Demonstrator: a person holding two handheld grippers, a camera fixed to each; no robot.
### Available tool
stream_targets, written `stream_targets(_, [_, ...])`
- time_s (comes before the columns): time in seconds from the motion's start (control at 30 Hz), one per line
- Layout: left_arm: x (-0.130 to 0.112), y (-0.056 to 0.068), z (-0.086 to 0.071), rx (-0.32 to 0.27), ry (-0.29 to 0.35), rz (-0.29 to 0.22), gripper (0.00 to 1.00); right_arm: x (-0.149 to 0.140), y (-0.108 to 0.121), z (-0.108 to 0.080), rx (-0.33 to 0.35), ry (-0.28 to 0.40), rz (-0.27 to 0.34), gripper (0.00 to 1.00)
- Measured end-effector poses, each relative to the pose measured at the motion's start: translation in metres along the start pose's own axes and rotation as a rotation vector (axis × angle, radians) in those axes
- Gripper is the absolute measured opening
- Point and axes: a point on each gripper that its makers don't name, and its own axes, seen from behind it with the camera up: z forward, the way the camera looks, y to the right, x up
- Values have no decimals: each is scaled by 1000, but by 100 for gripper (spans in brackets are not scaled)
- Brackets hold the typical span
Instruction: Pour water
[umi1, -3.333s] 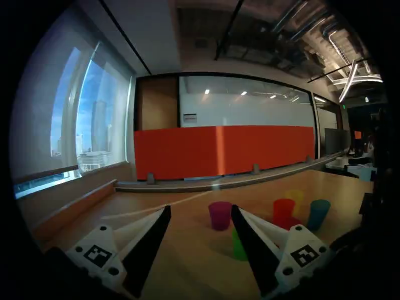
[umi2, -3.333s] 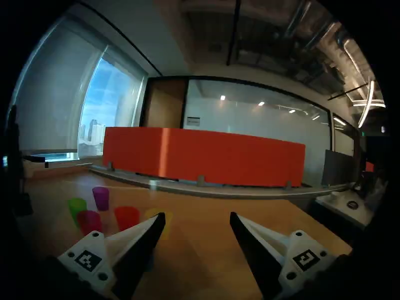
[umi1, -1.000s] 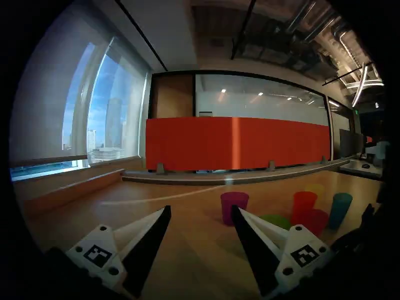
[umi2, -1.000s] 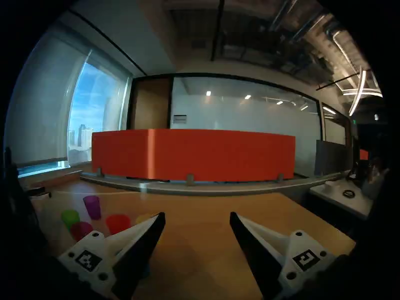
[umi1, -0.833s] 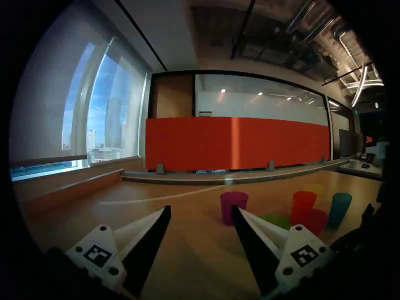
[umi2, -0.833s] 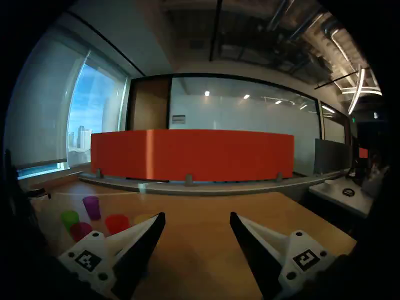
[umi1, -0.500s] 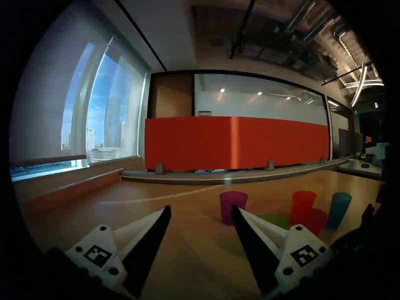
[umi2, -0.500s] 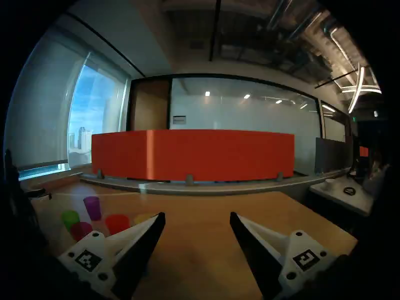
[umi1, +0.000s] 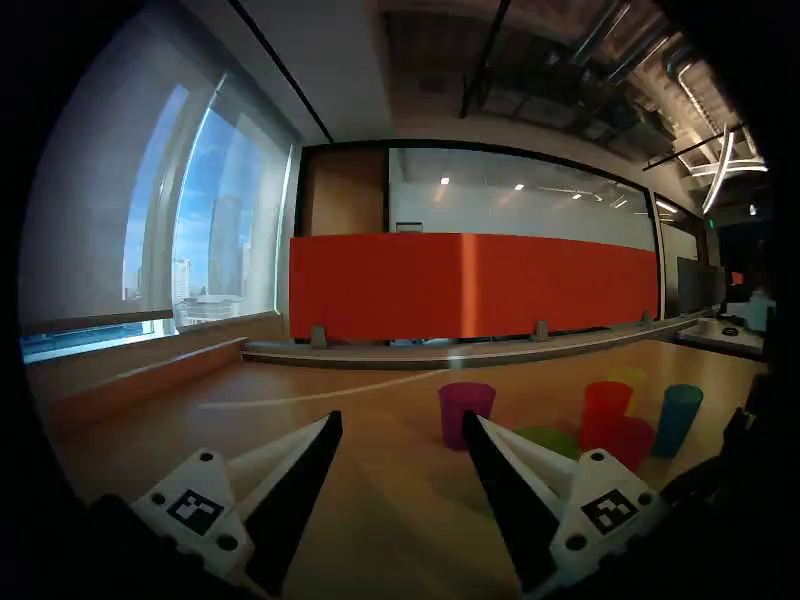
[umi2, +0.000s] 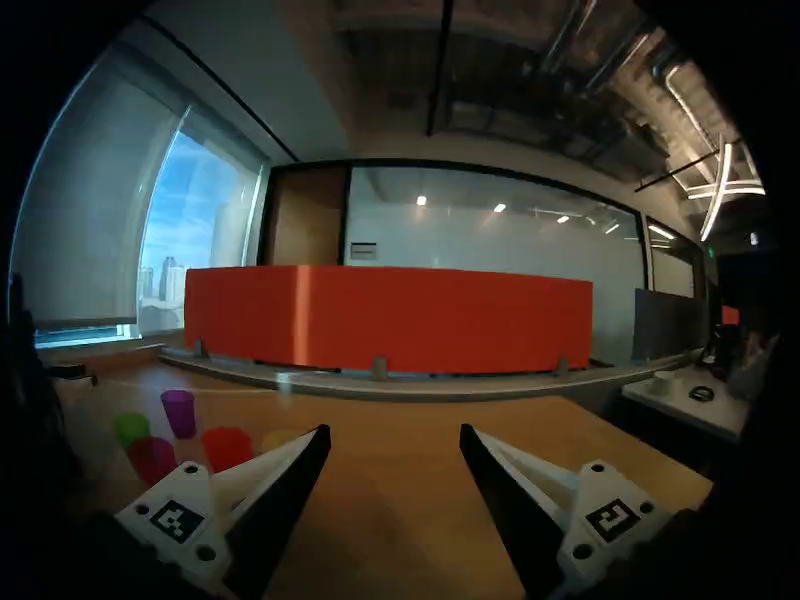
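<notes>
Several coloured plastic cups stand in a cluster on the wooden table (umi1: 380, 480). In the left gripper view a purple cup (umi1: 466, 410) stands just beyond my right fingertip. A green cup (umi1: 548, 439) is partly hidden behind that finger. Farther right are an orange cup (umi1: 607, 408), a magenta cup (umi1: 634, 441), a teal cup (umi1: 679, 419) and a yellow cup (umi1: 629, 376). My left gripper (umi1: 400, 416) is open and holds nothing. In the right gripper view the purple cup (umi2: 179, 412), green cup (umi2: 130, 428), magenta cup (umi2: 152, 458) and orange cup (umi2: 227, 447) stand far left. My right gripper (umi2: 393, 430) is open and holds nothing.
A long orange partition (umi1: 470, 285) runs along the table's far edge. Large windows (umi1: 200, 250) fill the left wall. Another desk (umi2: 690, 400) with small items stands off to the right. Bare tabletop (umi2: 400, 510) lies ahead of the right gripper.
Since 3.3 s ago the left gripper has dropped lower, so the cups show more from the side. In the last second the right gripper view tilted up slightly. Both grippers stayed open.
</notes>
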Motion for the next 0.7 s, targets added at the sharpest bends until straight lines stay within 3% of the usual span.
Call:
stream_targets(0.3, [0,0,0,0,0,0,89,-8,3,12,-5,60,13,100])
stream_targets(0.7, [0,0,0,0,0,0,89,-34,27,13,-57,37,33,100])
